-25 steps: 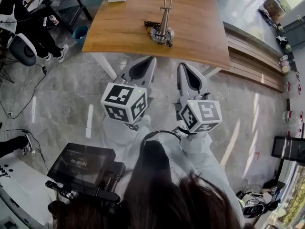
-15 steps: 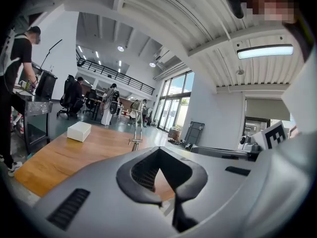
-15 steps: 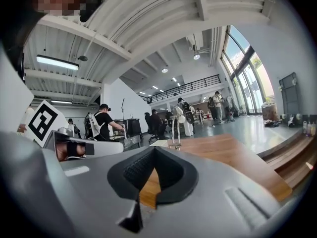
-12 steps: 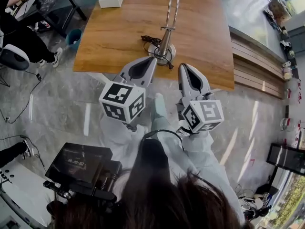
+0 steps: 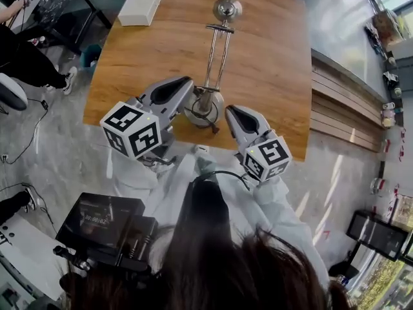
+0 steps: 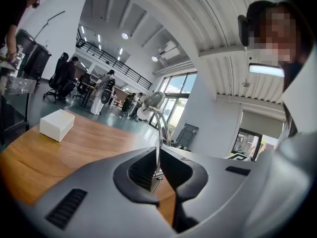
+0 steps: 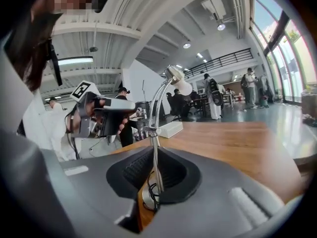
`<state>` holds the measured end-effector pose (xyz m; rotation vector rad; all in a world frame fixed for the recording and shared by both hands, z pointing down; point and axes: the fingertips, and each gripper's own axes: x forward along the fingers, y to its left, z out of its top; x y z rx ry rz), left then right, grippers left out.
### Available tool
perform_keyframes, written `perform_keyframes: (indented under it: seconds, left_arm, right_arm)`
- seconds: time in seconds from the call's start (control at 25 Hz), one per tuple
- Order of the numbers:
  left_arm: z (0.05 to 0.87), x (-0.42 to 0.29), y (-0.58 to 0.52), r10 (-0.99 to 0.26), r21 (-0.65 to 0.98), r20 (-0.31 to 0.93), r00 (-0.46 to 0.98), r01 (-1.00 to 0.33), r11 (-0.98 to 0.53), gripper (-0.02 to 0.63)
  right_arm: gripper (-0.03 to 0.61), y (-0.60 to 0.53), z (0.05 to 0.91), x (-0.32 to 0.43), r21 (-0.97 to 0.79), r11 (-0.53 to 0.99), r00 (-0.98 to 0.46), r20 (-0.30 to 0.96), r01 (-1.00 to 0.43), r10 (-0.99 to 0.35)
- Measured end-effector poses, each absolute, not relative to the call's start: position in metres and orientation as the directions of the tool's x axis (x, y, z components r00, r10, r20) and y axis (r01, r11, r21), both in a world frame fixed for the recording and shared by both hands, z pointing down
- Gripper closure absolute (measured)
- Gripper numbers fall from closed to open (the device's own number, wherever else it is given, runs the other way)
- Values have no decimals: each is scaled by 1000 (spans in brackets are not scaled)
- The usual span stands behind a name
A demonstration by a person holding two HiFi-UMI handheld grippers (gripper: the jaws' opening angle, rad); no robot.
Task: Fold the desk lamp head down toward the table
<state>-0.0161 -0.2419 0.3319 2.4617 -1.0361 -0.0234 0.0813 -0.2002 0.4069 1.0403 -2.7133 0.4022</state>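
A chrome desk lamp stands upright on the wooden table [image 5: 271, 63]. Its round base [image 5: 205, 102] is near the front edge, its twin-rod arm [image 5: 216, 57] rises straight, and its head [image 5: 227, 8] is at the top. My left gripper [image 5: 187, 86] is just left of the base, shut and empty. Just right of the base, my right gripper [image 5: 229, 112] has its jaws opening by a narrow slit with nothing between them. In the left gripper view the lamp arm [image 6: 159, 128] shows past the left gripper [image 6: 158, 150]. In the right gripper view the lamp base [image 7: 148, 200] lies beyond the right gripper [image 7: 154, 150].
A white box [image 5: 141, 3] lies at the table's far left corner. A black cord [image 5: 210, 121] coils by the lamp base. Wooden bench steps [image 5: 348, 102] run along the table's right side. A seated person [image 5: 19, 50] is at the left on the grey floor.
Both grippers have moved forward from over the floor to over the table's front edge, ending on either side of the lamp base. The lamp now shows whole, head included.
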Motion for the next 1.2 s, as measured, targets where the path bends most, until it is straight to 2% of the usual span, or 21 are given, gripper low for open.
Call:
perform_keyframes:
  seconds: [0.12,0.24,0.28,0.52,0.88,1.04,1.08,1.2]
  left_arm:
    - [326,-19,-263,-635,463,130,762,-613,-641,588]
    - [320,-13,-274,-550,476,132,824,-540,-694,531]
    - [318,-10,-277,-522,489,130,843,-512,-706,492]
    - [325,12,-299,-316,585,88,945,-305,-751,377]
    - [321,39,-314,-135,671,23,991,-116,-733,377]
    - [319,51,-318,-99,719,4,995,-71,-691,379]
    - [320,53,-317,-85,736,3,996,-60,-675,388]
    - [318,54,-316,-50,762,-7,999,-27,-647,524]
  right_arm:
    - [543,-210,416,70,-161,802,-804,288,-576,-520]
    - [460,-213,427,52,-117,871,-850,316,-476,-422]
    - [439,-213,430,48,-110,884,-857,325,-455,-401]
    - [393,-237,446,32,-105,905,-868,347,-413,-356]
    - [395,-251,455,18,-89,907,-864,353,-412,-358]
    - [449,-251,458,21,-78,900,-855,356,-428,-376]
    - [453,-250,457,20,-74,902,-856,356,-426,-375]
    - [454,-248,454,18,-68,905,-857,356,-421,-372]
